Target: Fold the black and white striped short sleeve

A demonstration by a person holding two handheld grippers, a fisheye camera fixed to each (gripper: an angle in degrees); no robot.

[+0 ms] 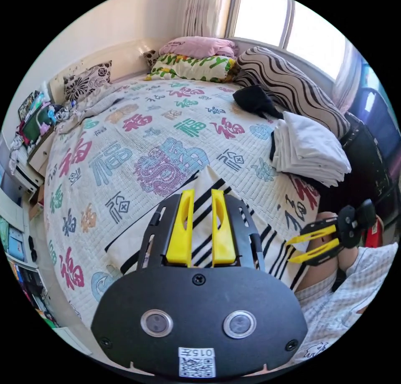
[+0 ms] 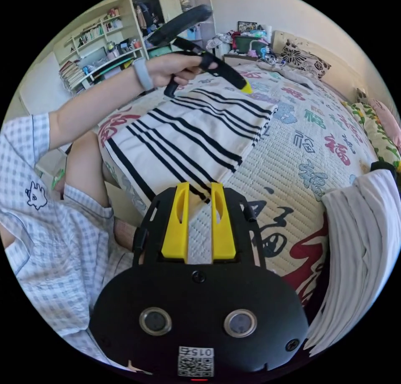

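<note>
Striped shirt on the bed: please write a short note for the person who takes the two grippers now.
Left gripper: open, jaws slightly apart over the striped shirt, holding nothing.
Right gripper: open, at the shirt's near edge, holding nothing.
Shirt: lies flat as a folded rectangle near the bed's edge on the patterned bedspread; no sleeves stick out.
Stack of folded white clothes: beside it on the bed.
Done: it looks folded at least once.
Left: probably one more fold, then perhaps move it to the stack.
</note>
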